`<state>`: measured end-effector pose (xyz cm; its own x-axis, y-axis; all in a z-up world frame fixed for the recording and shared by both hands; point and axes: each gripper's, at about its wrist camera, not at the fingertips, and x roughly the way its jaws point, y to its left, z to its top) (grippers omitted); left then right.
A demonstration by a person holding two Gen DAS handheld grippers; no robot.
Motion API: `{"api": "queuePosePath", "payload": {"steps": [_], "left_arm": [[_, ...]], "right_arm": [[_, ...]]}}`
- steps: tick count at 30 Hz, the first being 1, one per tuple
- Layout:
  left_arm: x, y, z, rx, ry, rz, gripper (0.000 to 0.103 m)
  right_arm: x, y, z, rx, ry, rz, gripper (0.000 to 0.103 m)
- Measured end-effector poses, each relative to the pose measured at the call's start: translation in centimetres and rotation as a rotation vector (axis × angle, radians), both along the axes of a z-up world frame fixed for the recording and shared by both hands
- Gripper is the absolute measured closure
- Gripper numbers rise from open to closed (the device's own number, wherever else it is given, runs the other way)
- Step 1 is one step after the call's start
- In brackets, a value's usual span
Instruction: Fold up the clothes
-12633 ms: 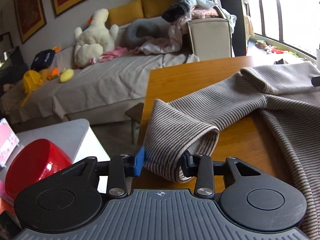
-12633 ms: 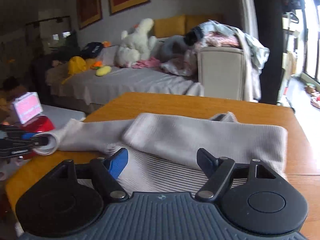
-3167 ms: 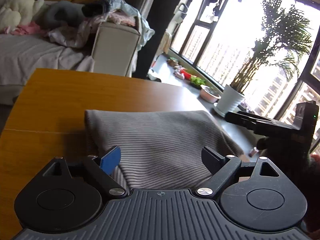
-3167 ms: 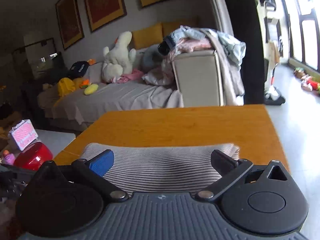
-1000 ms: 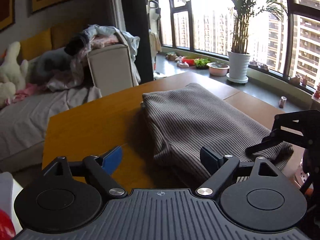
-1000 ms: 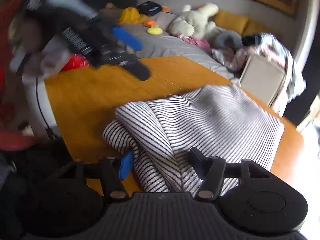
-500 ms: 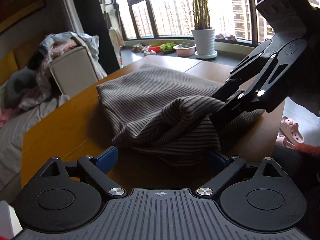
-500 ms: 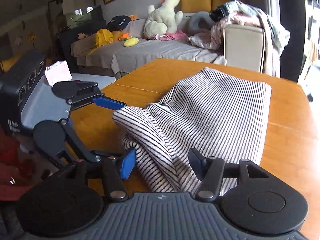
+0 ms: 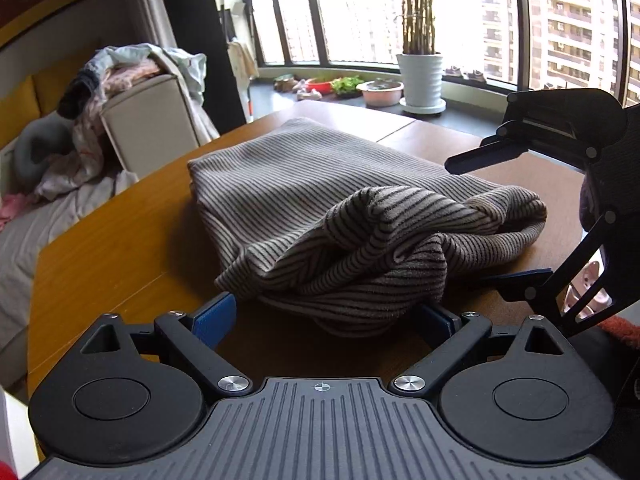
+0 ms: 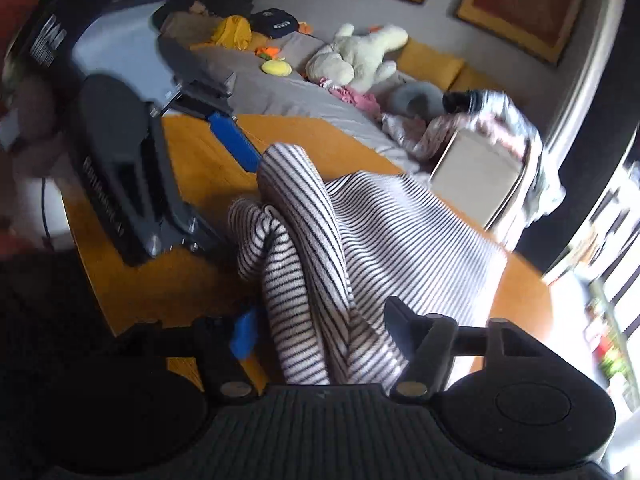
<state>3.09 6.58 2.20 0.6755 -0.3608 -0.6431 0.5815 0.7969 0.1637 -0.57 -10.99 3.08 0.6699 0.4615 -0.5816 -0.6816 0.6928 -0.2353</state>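
With our left gripper spread wide, its blue-padded fingers stand on either side of the bunched near end of the striped sweater, and we cannot make out whether either pad touches the cloth. That near end is rumpled into a loose hump, while the far part of the sweater lies flat and folded on the wooden bench.

Our right gripper has the same rumpled end between its fingers; its jaws are closing, with a ridge of striped cloth standing up between them. In the blurred right wrist view the blue pad sits just beside the cloth, and we cannot tell whether the pads are already pressing it. From the left wrist view this gripper comes in from the right, one finger above the sweater's edge and one low at the bench.

Beyond the bench a sofa carries a pale plush toy, and a beige box heaped with clothes stands at its end. A potted plant stands on the window ledge.
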Motion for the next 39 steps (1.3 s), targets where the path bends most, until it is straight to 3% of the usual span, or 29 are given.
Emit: {"api": "queuePosePath", "payload": {"steps": [5, 8, 24, 29, 31, 35, 39], "left_arm": [[-0.4, 0.4, 0.4, -0.007, -0.003, 0.006, 0.005], [-0.5, 0.9, 1.0, -0.021, -0.009, 0.016, 0.005], [-1.1, 0.9, 1.2, 0.005, -0.007, -0.024, 0.003], [0.0, -0.3, 0.6, 0.003, 0.007, -0.037, 0.003], [0.7, -0.9, 0.4, -0.001, 0.014, -0.033, 0.003], [1.9, -1.7, 0.5, -0.031, 0.022, -0.013, 0.003], [2.8, -1.3, 1.1, -0.104, 0.057, 0.013, 0.003]], "right_arm": [[4.4, -3.2, 0.6, 0.262, 0.263, -0.102, 0.046], [5.6, -4.7, 0.4, 0.355, 0.344, -0.13, 0.046], [8.0, -7.7, -0.9, 0.547, 0.476, -0.167, 0.046], [7.3, -6.7, 0.6, 0.44, 0.414, -0.18, 0.038], [5.9, -6.3, 1.6, 0.359, 0.31, -0.171, 0.034], [1.2, -4.5, 1.7, 0.084, 0.026, -0.083, 0.025], [-1.0, -2.6, -0.4, -0.085, -0.126, -0.057, 0.025]]}}
